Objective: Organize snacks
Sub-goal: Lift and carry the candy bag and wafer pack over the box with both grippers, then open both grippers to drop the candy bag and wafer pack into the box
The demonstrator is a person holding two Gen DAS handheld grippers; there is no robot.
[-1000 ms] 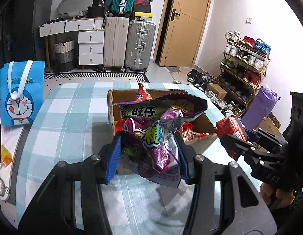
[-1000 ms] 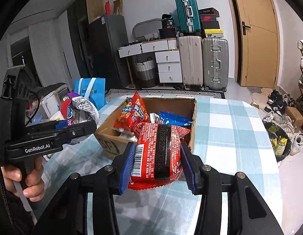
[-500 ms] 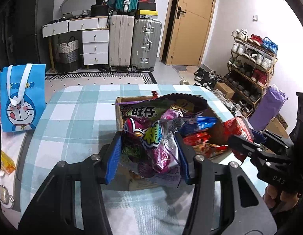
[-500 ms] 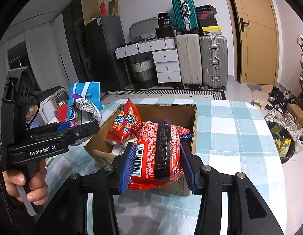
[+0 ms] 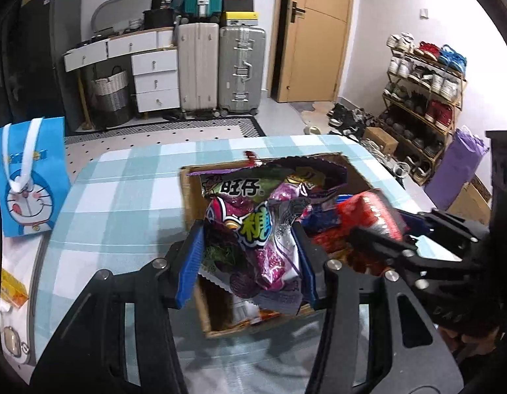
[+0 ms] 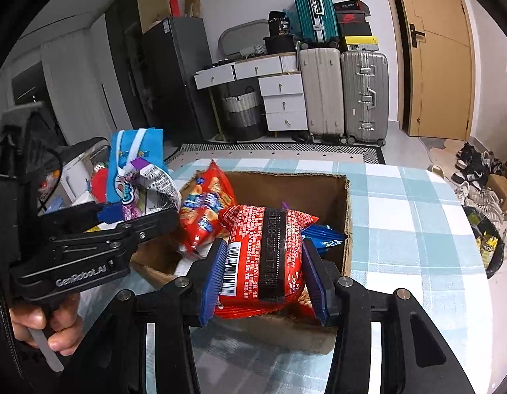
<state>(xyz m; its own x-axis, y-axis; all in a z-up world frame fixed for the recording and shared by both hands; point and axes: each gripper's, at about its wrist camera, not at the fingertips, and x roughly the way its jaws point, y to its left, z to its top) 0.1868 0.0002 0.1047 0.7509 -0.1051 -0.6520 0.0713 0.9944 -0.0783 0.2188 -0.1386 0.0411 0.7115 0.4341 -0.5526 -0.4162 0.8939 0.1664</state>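
**Ana:** Checked blue-and-white cloth covers the table (image 6: 401, 216), and its curved right edge drops straight to the floor, where shoes (image 6: 476, 167) lie scattered. How much room is there around the box?

**Ben:** Bare cloth shows to the right of the cardboard box (image 6: 319, 190) and beyond its far wall. On the left it is tighter: a blue cartoon gift bag (image 5: 27, 177) stands at the table's left edge, with clutter just behind it. Suitcases (image 6: 345, 92) and a white drawer unit (image 6: 283, 101) line the back wall, well apart from the table.

**Ana:** And what is in the box?

**Ben:** It is open-topped. A red-and-blue snack bag (image 6: 204, 210) leans against its left inner side, and a blue packet (image 6: 322, 233) lies toward its right wall. More wrappers sit lower down, too jumbled to name.

**Ana:** The grippers?

**Ben:** The left gripper (image 5: 250, 259) has its blue pads closed partway on a purple candy bag (image 5: 266, 223), held above the box's near-left part. The right gripper (image 6: 263, 272) is clamped on a red snack packet (image 6: 269, 252), barcode facing the camera, over the box's near edge. Both packets are in the air, not resting in the box.
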